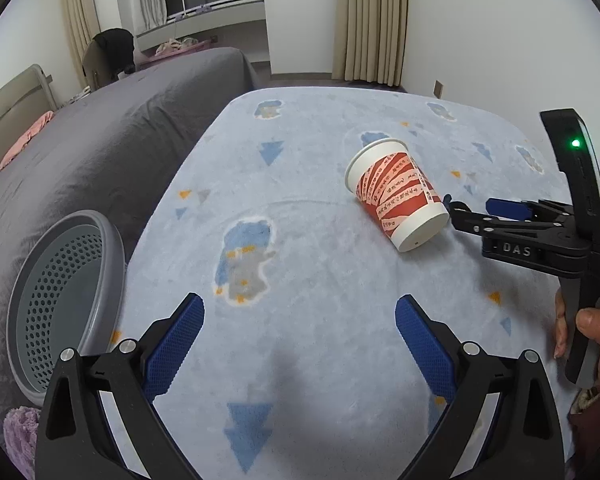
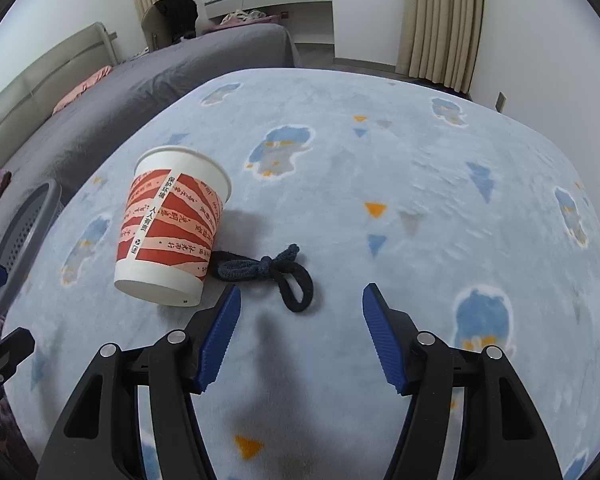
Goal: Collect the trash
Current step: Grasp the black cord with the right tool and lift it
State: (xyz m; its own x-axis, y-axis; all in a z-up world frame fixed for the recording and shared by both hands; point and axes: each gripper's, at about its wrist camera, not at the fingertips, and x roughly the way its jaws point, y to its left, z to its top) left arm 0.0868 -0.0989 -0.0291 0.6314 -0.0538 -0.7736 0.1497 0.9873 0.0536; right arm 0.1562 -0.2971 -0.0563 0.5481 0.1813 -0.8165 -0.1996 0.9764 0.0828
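Note:
A red-and-white paper cup [image 1: 398, 194] lies on its side on the light blue patterned blanket [image 1: 320, 272]; it also shows in the right wrist view [image 2: 172, 226]. A dark knotted hair tie [image 2: 272, 274] lies just right of the cup's base. My left gripper [image 1: 300, 316] is open and empty, well short of the cup. My right gripper [image 2: 300, 300] is open and empty, with the hair tie just ahead between its fingertips; in the left wrist view it [image 1: 466, 208] sits right beside the cup's base.
A grey perforated basket [image 1: 64, 300] leans at the blanket's left edge, also visible in the right wrist view [image 2: 24, 232]. A grey-covered bed [image 1: 100, 128] lies to the left. Purple fluffy cloth [image 1: 18, 436] sits near the basket.

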